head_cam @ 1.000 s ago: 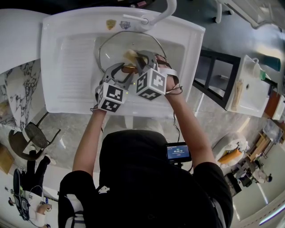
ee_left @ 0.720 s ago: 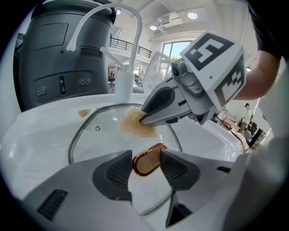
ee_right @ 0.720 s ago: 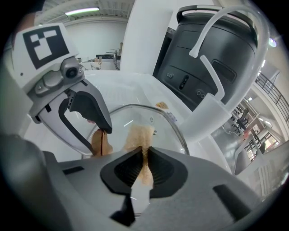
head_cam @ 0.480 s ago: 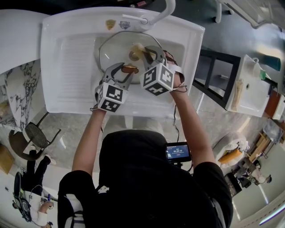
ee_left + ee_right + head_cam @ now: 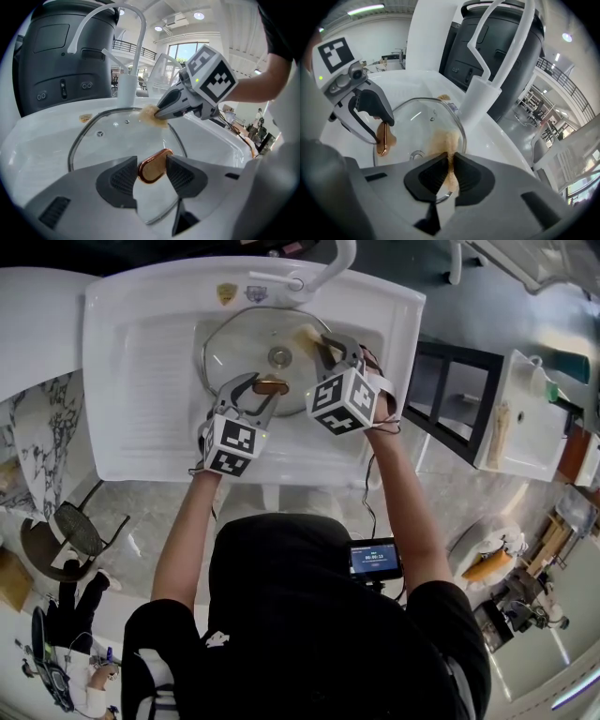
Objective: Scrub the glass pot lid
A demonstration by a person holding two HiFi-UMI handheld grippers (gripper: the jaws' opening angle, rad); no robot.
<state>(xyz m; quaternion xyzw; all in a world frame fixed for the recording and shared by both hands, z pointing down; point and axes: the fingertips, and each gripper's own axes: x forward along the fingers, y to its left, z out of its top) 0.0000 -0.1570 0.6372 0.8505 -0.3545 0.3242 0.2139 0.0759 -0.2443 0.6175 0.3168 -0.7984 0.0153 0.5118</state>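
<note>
The round glass pot lid (image 5: 246, 345) with a steel rim lies in the white sink basin (image 5: 356, 432). My left gripper (image 5: 267, 388) is shut on the lid's copper-coloured knob (image 5: 152, 165), seen between the dark pads (image 5: 121, 177). My right gripper (image 5: 319, 341) is shut on a tan scrubbing sponge (image 5: 447, 143), pressed on the lid's right rim near the faucet. In the left gripper view the sponge (image 5: 151, 115) sits on the far rim of the lid (image 5: 108, 140) under the right gripper (image 5: 161, 112). The right gripper view shows the left gripper (image 5: 384, 136) on the knob (image 5: 386, 138).
A white curved faucet (image 5: 314, 276) rises at the back of the sink, with its base (image 5: 474, 101) close beside the sponge. The ribbed drainboard (image 5: 155, 371) lies left of the basin. A drain hole (image 5: 279, 356) shows through the glass.
My right gripper has slid the sponge from the lid's centre out to its far right rim. The left gripper has kept its hold on the knob.
</note>
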